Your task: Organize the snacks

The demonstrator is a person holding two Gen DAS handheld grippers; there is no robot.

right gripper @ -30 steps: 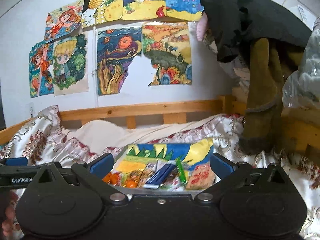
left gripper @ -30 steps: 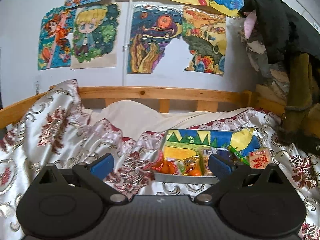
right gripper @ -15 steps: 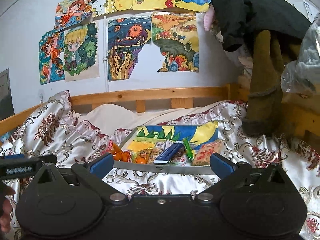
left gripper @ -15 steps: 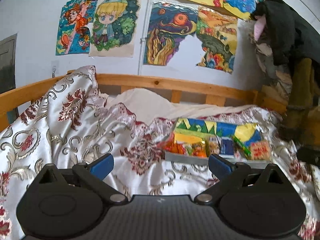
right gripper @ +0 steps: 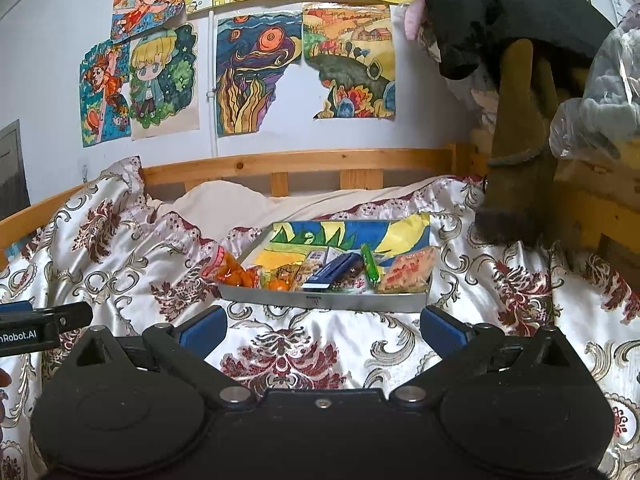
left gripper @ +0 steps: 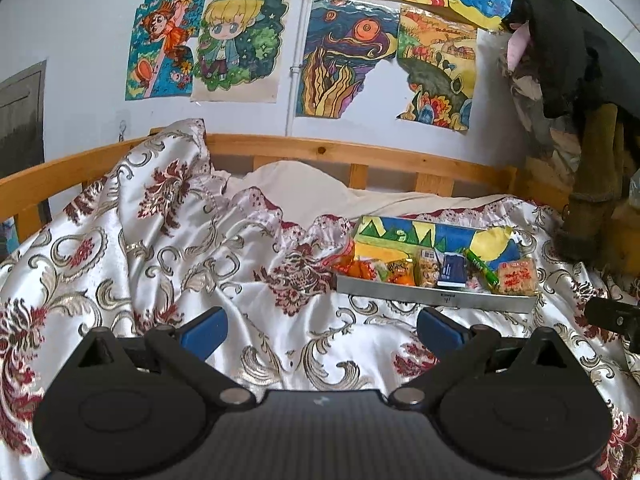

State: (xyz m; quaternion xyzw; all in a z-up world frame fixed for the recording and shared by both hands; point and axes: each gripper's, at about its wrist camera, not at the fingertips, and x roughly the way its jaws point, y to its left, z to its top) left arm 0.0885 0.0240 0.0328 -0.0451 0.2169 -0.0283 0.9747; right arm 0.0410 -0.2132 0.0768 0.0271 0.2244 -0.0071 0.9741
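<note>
- Both grippers have pulled back from the tray since a second ago; more bedspread shows in front of each now, tray sits smaller and farther.
- Left gripper: fingers spread wide, nothing between them, over bare bedspread. A second ago its right finger overlapped the tray's near edge; now well apart from it.
- Right gripper: fingers wide apart, empty, tips just short of the tray's front wall.
- Tray lies on the bed, snacks inside along the near side: orange packets at the left end, spilling over the left rim, blue pack mid, green stick, red-printed packet at right end.
- Left view puts the tray ahead to the right; right view has it dead ahead.
- Only the right view shows the left gripper's body at its left edge; only the left view shows a dark part of the other gripper at its right edge.
- Open bedspread left of and before the tray; wooden rail behind, hanging clothes close on the right.
</note>
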